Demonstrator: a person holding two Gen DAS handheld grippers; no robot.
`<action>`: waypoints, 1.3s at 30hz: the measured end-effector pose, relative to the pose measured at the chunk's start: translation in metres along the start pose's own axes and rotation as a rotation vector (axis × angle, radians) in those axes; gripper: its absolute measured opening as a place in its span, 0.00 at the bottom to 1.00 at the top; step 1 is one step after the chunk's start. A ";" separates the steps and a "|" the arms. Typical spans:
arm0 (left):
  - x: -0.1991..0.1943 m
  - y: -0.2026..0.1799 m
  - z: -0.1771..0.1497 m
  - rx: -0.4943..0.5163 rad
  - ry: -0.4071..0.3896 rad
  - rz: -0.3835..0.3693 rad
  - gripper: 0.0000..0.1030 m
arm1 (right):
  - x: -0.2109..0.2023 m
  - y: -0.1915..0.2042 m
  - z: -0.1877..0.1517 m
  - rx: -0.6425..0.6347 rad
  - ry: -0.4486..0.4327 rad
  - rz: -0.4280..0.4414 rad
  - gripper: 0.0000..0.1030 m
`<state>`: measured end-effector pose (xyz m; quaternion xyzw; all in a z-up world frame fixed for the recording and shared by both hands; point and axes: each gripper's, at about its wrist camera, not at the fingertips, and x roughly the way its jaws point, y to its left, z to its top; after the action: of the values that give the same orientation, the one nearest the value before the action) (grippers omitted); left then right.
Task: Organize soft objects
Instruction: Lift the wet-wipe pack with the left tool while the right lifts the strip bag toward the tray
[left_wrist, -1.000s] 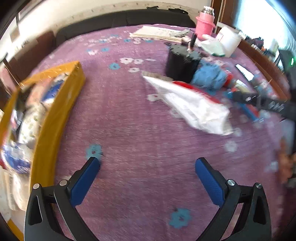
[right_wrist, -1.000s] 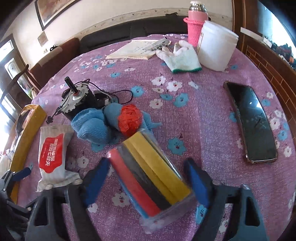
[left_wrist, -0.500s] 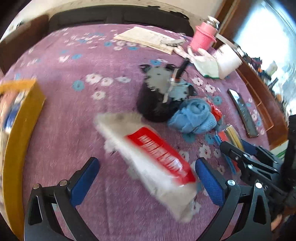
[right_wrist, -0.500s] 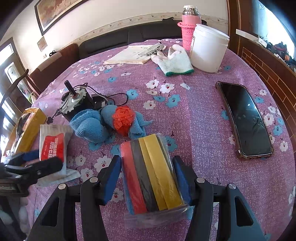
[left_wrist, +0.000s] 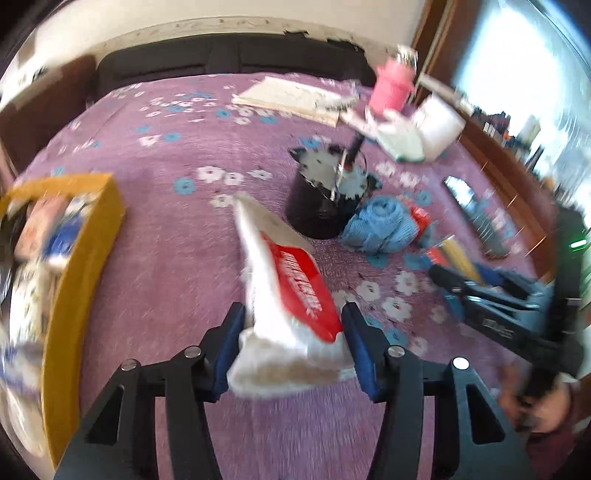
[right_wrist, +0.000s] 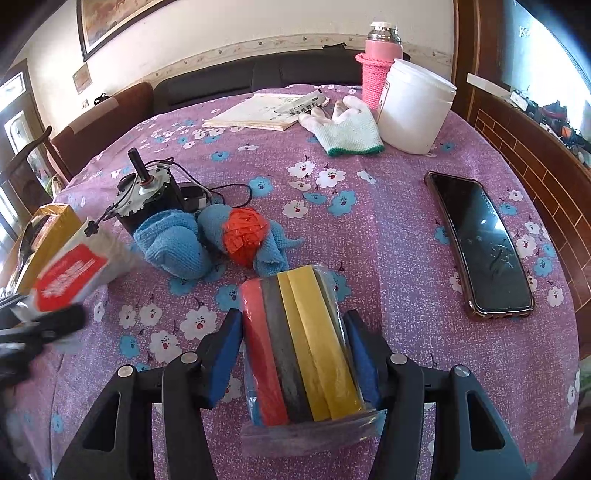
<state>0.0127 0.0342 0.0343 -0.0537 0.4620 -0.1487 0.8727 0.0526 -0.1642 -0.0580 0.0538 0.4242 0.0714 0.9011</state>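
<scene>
My left gripper (left_wrist: 291, 347) is shut on a white tissue pack with a red label (left_wrist: 288, 295), which looks lifted off the purple flowered cloth (left_wrist: 177, 240). The pack also shows in the right wrist view (right_wrist: 70, 277). My right gripper (right_wrist: 291, 354) is shut on a clear-wrapped pack of red, grey and yellow sponge cloths (right_wrist: 299, 347). A blue knitted cloth bundle (right_wrist: 173, 247) with a red ball (right_wrist: 245, 234) lies just beyond it. A white knit glove (right_wrist: 347, 127) lies at the back.
A yellow box (left_wrist: 81, 258) with several packets stands at the left. A black motor with wires (right_wrist: 147, 195), a phone (right_wrist: 480, 243), a white tub (right_wrist: 413, 107), a pink flask (right_wrist: 380, 62) and papers (right_wrist: 258, 114) sit on the table.
My left gripper closed in on the tissue pack and shut on it. My right gripper closed fully on the sponge pack.
</scene>
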 end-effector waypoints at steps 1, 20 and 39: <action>-0.009 0.004 -0.003 -0.017 -0.014 -0.016 0.50 | 0.000 -0.002 0.000 0.008 -0.003 0.001 0.55; -0.025 0.022 -0.024 0.010 -0.010 0.013 0.83 | -0.028 0.006 -0.033 0.028 0.040 -0.027 0.50; 0.013 0.019 0.010 -0.005 0.072 0.041 0.95 | -0.037 0.018 -0.049 -0.033 0.078 -0.007 0.81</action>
<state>0.0318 0.0473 0.0256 -0.0409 0.4944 -0.1313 0.8583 -0.0099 -0.1515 -0.0584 0.0346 0.4581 0.0772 0.8849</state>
